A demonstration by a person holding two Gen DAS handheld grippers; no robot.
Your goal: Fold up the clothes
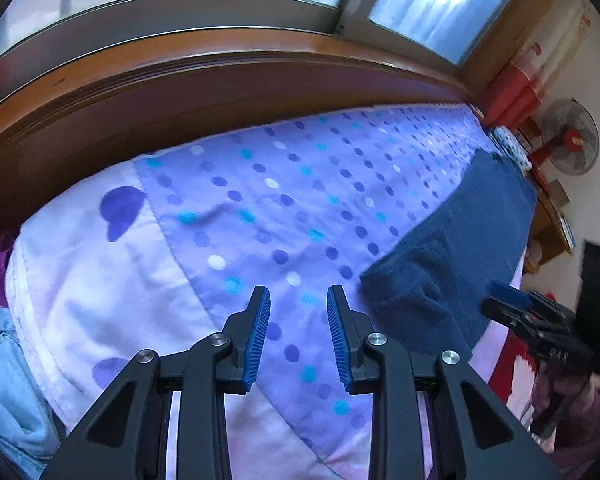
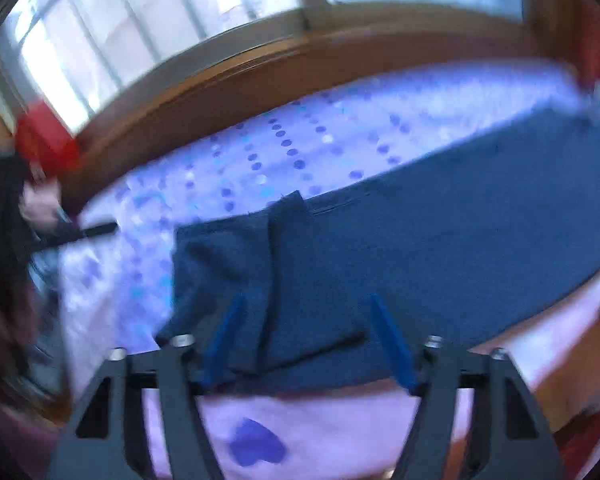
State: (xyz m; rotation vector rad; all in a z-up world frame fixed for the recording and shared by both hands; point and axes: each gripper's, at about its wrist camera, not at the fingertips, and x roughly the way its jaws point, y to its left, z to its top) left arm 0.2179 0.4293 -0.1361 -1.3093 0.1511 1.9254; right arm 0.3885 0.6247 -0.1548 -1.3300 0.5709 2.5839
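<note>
— Left wrist view first: what do you see?

— The left gripper [image 1: 299, 300] hangs over a bedspread [image 1: 284, 200] with purple, blue and white dots. Its blue fingers [image 1: 260, 336] stand partly apart, and nothing sits between them; only the spread shows in the gap.

— And the clothing?

— A dark blue garment [image 1: 452, 248] lies flat on the spread toward three o'clock from that gripper, running up toward one o'clock. Its near corner is doubled over into a thick fold. The left fingers do not touch it.

— Where is the other tool?

— The right gripper [image 1: 500, 300] comes in at the four o'clock edge, held by a hand [image 1: 560, 396] in a sleeve, its tip just beside the garment's edge.

— What does the right wrist view give?

— It is blurred. The right gripper [image 2: 306, 308] has its fingers [image 2: 392, 344] well apart. The garment [image 2: 440, 232] spreads from the centre out to three o'clock, and its folded flap lies in the gap, but the pads do not press on it. The left gripper [image 2: 100, 230] shows at nine o'clock.

— Anything behind?

— A wooden bed frame [image 1: 220, 80] at twelve o'clock, a window [image 1: 440, 0] above it, and a fan [image 1: 570, 136] at two o'clock.
</note>
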